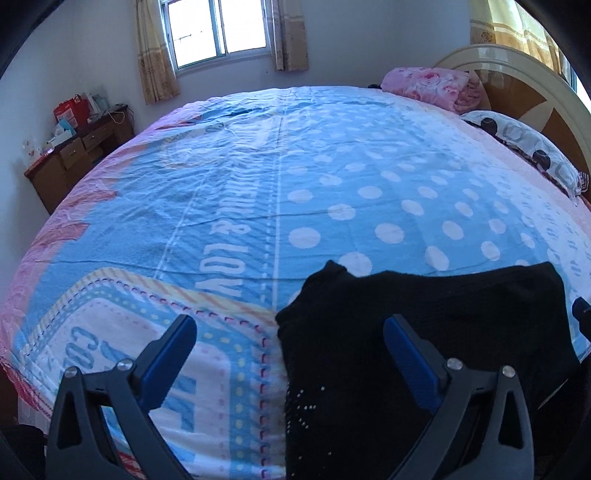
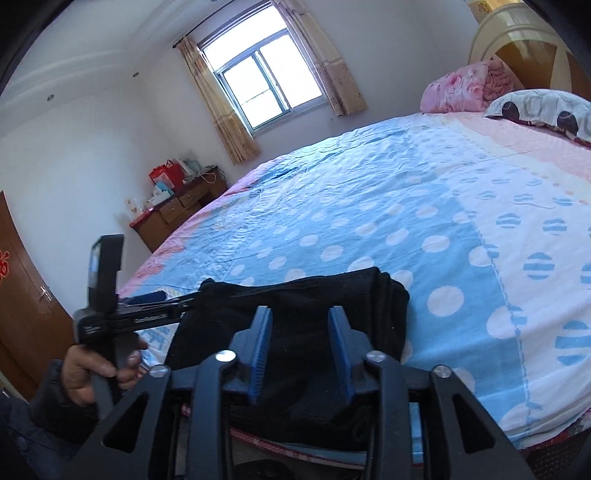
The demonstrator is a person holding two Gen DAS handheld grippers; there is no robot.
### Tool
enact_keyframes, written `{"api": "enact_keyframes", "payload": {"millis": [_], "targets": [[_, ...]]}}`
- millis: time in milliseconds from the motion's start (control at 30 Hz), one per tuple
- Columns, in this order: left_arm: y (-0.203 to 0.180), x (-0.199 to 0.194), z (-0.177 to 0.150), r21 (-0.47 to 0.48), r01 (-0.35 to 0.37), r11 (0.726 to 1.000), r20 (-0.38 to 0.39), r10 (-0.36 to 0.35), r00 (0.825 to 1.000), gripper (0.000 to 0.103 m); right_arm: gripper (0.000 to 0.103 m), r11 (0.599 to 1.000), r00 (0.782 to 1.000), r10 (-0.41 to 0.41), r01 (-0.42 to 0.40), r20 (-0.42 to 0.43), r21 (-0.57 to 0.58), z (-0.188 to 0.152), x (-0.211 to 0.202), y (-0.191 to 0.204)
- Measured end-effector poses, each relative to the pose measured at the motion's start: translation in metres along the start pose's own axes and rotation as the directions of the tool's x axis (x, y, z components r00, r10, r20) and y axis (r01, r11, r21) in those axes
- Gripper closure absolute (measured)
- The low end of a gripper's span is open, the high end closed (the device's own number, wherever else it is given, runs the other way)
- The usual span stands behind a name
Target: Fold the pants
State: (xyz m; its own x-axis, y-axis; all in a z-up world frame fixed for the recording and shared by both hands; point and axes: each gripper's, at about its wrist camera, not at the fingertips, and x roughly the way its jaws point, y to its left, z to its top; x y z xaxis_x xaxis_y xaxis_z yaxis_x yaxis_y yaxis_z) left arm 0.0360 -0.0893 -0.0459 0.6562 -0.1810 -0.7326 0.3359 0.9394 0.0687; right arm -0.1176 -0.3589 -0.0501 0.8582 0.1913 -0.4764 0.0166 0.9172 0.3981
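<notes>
The black pants (image 1: 424, 332) lie folded in a thick bundle at the near edge of the bed; they also show in the right wrist view (image 2: 303, 314). My left gripper (image 1: 291, 325) is wide open, hovering over the bundle's left edge, one finger over the bedspread and one over the pants. My right gripper (image 2: 301, 317) is open with a narrower gap, its blue pads (image 2: 260, 350) just above the bundle's near side, holding nothing. The left gripper and the hand holding it show at the left of the right wrist view (image 2: 162, 295).
The bed (image 1: 258, 184) is covered by a blue, pink and white dotted bedspread. A pink folded blanket (image 1: 432, 86) and a spotted pillow (image 1: 528, 147) lie at the headboard. A wooden dresser (image 1: 77, 155) with clutter stands by the far wall under a window (image 1: 218, 29). A brown door (image 2: 22, 302) is at left.
</notes>
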Motion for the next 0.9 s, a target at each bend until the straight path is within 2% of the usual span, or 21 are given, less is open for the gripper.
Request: {"api": "enact_keyframes", "payload": {"millis": [100,200,400,567,633,733,833,900], "targets": [[-0.002,-0.008,-0.01,0.035,0.002,0.999,0.002,-0.002,1.0,0.0,0.06,1.0,0.999,-0.012,0.011,-0.03,-0.027,-0.002,0.009,0.005],[-0.005,-0.014,-0.019,0.058,-0.003,0.998,0.003,0.003,1.0,0.0,0.06,0.996,0.997,-0.063,0.06,-0.053,-0.059,-0.008,0.015,0.007],[-0.005,-0.019,-0.025,0.062,-0.005,0.998,-0.007,0.006,1.0,0.0,0.06,0.995,0.989,-0.102,0.1,-0.109,-0.026,-0.014,0.029,-0.002],[-0.009,-0.029,-0.028,0.087,-0.009,0.996,0.006,0.008,1.0,0.0,0.06,0.988,0.976,-0.153,0.15,-0.155,-0.031,-0.007,0.03,0.011],[-0.013,-0.032,-0.03,0.104,0.006,0.995,0.012,-0.007,1.0,0.0,0.06,0.99,0.976,-0.144,0.143,-0.166,-0.018,0.0,0.025,0.019],[-0.017,-0.035,-0.03,0.117,0.011,0.993,0.019,-0.013,1.0,0.0,0.06,0.994,0.984,-0.106,0.108,-0.141,0.006,0.013,0.012,0.032],[-0.015,-0.033,-0.029,0.113,0.022,0.993,0.016,-0.024,1.0,0.0,0.057,0.992,0.988,-0.123,0.122,-0.096,-0.017,0.022,0.001,0.041],[-0.013,-0.028,-0.03,0.102,0.041,0.994,0.005,-0.042,0.999,0.0,0.042,0.985,0.985,-0.168,0.167,-0.037,-0.032,0.023,-0.006,0.038]]}}
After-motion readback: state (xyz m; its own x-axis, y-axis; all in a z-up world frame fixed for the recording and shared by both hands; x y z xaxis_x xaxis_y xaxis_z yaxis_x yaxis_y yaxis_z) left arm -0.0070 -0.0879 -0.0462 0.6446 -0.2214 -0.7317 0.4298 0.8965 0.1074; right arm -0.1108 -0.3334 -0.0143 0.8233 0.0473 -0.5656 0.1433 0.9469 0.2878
